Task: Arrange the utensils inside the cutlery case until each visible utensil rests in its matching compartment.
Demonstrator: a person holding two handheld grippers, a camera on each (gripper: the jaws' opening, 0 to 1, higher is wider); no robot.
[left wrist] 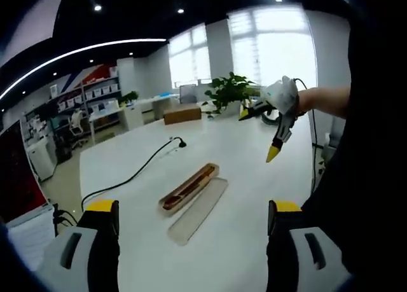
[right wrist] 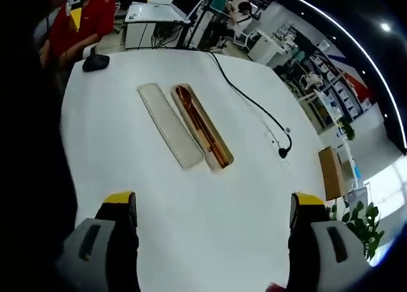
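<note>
Cutlery case (right wrist: 202, 126) lies open on white table (right wrist: 127, 177) in office.

Blk jaws w/ yellow tips, dark sleeve (left wrist: 356, 171)

In the left gripper view the utensils (left wrist: 189, 186) inside the cutlery case (left wrist: 205, 170) are too small to tell apart, and the right gripper (left wrist: 275, 134) held over the worktop (left wrist: 241, 241) hides part of the potted plant (left wrist: 229, 91). In the right gripper view a person in red (right wrist: 89, 18) is cut off at the top edge.
</note>
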